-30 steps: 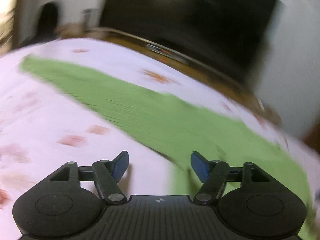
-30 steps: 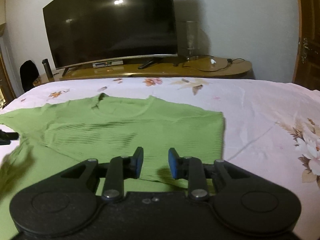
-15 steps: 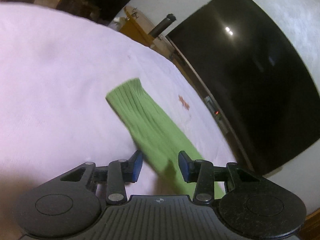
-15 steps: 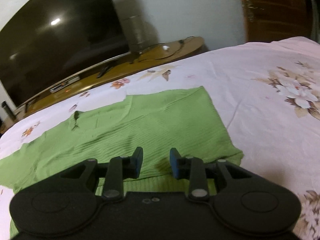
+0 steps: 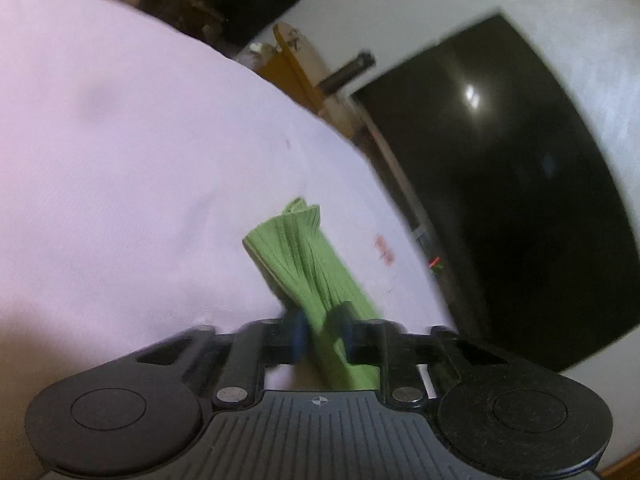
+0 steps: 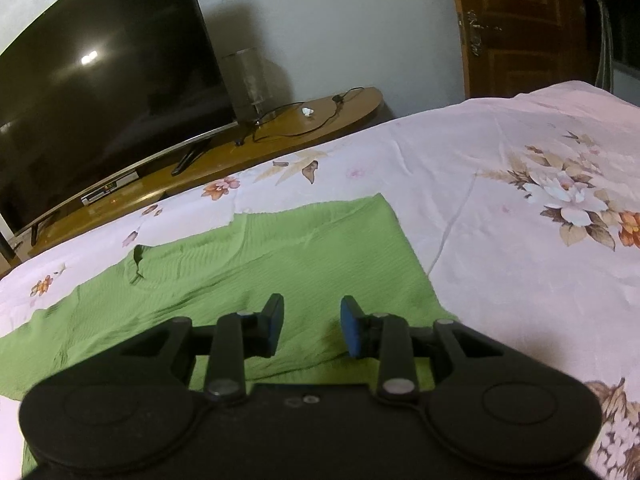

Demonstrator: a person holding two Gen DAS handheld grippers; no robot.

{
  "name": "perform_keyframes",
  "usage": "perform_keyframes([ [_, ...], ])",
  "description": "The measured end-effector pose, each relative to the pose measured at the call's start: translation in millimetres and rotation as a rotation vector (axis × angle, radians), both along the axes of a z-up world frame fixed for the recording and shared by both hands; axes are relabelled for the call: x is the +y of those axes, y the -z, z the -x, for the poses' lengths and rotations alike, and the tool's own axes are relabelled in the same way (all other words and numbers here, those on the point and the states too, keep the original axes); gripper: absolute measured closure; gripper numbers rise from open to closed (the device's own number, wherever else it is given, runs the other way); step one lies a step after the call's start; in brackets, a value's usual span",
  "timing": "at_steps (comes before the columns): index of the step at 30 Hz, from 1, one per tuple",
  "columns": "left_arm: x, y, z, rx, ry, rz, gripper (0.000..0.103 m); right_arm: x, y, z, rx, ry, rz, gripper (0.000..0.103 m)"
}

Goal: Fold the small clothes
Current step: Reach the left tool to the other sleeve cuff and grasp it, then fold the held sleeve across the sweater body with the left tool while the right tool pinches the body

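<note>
A green ribbed shirt [image 6: 256,268] lies spread on the pink floral bedsheet [image 6: 520,264]. In the left wrist view my left gripper [image 5: 322,334] is shut on a bunched sleeve of the shirt [image 5: 300,256], which sticks out past the fingertips above the sheet [image 5: 120,160]. My right gripper [image 6: 310,328] is open and empty, hovering low over the shirt's near right part, close to its right edge.
A large dark TV [image 6: 100,100] stands on a wooden console [image 6: 304,120] beyond the bed, with a glass vase [image 6: 248,80] and a cable. A wooden door [image 6: 520,24] is at the right. The TV also shows in the left wrist view [image 5: 520,200].
My left gripper closed on the sleeve, which now bunches between its fingers. My right gripper stayed open and swung a little right along the shirt.
</note>
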State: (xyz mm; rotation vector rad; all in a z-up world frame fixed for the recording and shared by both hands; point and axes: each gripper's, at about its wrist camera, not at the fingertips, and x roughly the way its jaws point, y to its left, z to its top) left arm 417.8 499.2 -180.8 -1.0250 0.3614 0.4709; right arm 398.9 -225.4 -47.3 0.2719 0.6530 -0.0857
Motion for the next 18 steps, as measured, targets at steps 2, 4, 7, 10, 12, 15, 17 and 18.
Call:
perform_keyframes([
  [2,-12.2,-15.9,-6.8,0.025,0.025,-0.1,0.101,-5.6,-0.3,-0.4,-0.005,-0.001,0.002,0.072],
  [4,-34.7,-38.5,-14.0,0.039,0.07,-0.229,0.101,-14.2,0.6,-1.1,-0.004,0.001,0.002,0.072],
  [7,-92.3,-78.3,-38.3,0.019,0.193,-0.408,0.101,-29.7,3.5,-1.4,-0.003,0.013,0.01,0.071],
  [10,-171.9,-110.6,-67.8,-0.013,0.355,-0.547,0.101,-48.3,6.3,-0.6,-0.008,0.028,-0.013,0.071],
  [12,-226.0,-123.7,-86.0,-0.043,0.458,-0.598,0.101,-57.9,7.6,0.3,-0.012,0.031,-0.019,0.071],
  [15,-314.2,-137.0,-111.3,-0.097,0.613,-0.633,0.101,-70.2,9.3,2.7,-0.012,0.03,-0.028,0.071],
  [17,-372.2,-135.3,-123.2,-0.124,0.722,-0.659,0.101,-79.2,8.9,5.5,-0.013,0.032,-0.039,0.071],
  [18,-400.2,-130.7,-127.3,-0.123,0.781,-0.665,0.101,-84.2,8.1,7.7,-0.014,0.035,-0.043,0.071],
])
